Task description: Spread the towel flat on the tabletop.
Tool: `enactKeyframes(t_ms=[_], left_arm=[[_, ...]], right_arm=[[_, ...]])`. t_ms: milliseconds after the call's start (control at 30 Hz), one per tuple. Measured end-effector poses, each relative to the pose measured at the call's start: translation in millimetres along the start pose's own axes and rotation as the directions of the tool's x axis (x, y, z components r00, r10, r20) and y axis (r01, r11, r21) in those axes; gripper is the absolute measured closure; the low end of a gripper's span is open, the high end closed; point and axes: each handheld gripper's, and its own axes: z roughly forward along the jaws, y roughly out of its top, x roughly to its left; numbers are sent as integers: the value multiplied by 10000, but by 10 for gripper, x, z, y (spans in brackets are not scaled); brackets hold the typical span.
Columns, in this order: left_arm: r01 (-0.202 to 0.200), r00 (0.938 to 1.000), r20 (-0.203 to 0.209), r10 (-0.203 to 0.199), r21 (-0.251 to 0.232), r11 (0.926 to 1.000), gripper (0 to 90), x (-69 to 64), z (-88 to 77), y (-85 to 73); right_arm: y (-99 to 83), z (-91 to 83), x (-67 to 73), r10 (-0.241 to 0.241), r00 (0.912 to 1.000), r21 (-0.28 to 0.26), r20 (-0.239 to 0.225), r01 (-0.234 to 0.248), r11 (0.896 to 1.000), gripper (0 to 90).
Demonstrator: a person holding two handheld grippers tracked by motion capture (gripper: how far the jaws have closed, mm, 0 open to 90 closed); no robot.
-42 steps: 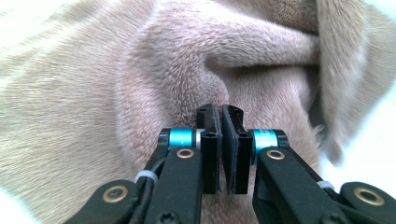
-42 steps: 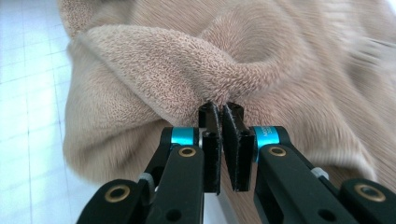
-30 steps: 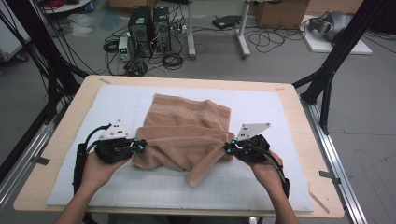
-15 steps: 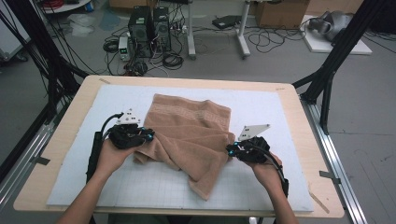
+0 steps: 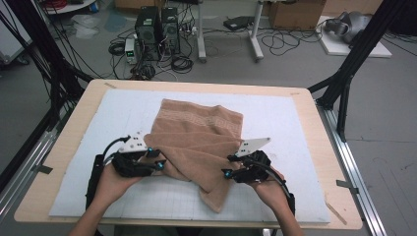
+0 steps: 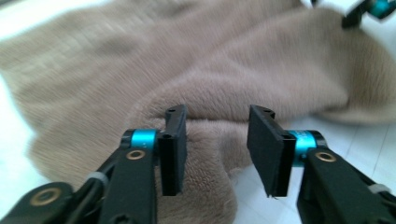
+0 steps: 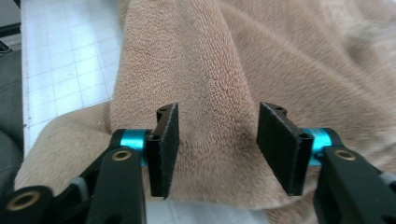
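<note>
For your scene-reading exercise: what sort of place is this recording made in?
Probably a lab or workshop: computer towers and loose cables lie on the bare floor, and a black frame flanks the padded table.

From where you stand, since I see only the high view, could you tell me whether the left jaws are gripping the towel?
Observer: No. In the left gripper view the left gripper has just been opening; its jaws stand apart, and a fold of the brown towel lies past them, unpinched.
Operator: Thank you. And the right one?
Observer: The right gripper has likewise just been opening, with a gap on each side and towel pile behind.
Operator: Is anything under the towel there?
Observer: A white gridded mat shows beside it.
</note>
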Motion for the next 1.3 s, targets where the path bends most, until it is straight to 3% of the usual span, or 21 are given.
enactKeyframes(t_ms=[100,200,367,533,733,833,900,1000,1100,1300], left_arm=[[217,9998,-17,-217,573,9981,530,20,183,-99],[304,9995,-142,-291,984,9947,585,57,359,-180],[45,9997,-248,-22,938,9956,754,56,373,-186],[-92,9998,169,84,497,9987,816,42,210,-168],[-475,9969,606,497,-369,9982,821,43,-213,-15],[-543,9913,1154,631,-780,9955,821,68,-425,81],[-546,9823,1740,694,-885,9946,820,89,-538,125],[-578,9804,1837,707,-745,9955,820,171,-597,127],[-330,9840,1735,398,-417,9986,820,290,-525,69],[-128,9912,1326,22,788,9968,810,384,-79,-108]], right_arm=[[-30,140,-12,22,10000,304,3,-23,9995,463],[-65,315,-17,-215,9997,890,138,202,9958,519],[-90,386,-29,-432,9987,910,273,406,9950,769],[-77,278,-11,-625,9980,821,-6,624,9947,821],[13,-79,26,-865,9962,227,113,862,9960,824],[75,-240,18,-900,9957,-62,214,902,9959,824],[130,-329,36,-1090,9935,-172,335,1096,9938,824],[187,-406,48,-1222,9917,-179,411,1230,9922,824],[175,-376,13,-1108,9932,-134,367,1113,9937,824],[47,-64,-104,-849,9959,760,309,823,9937,824]])
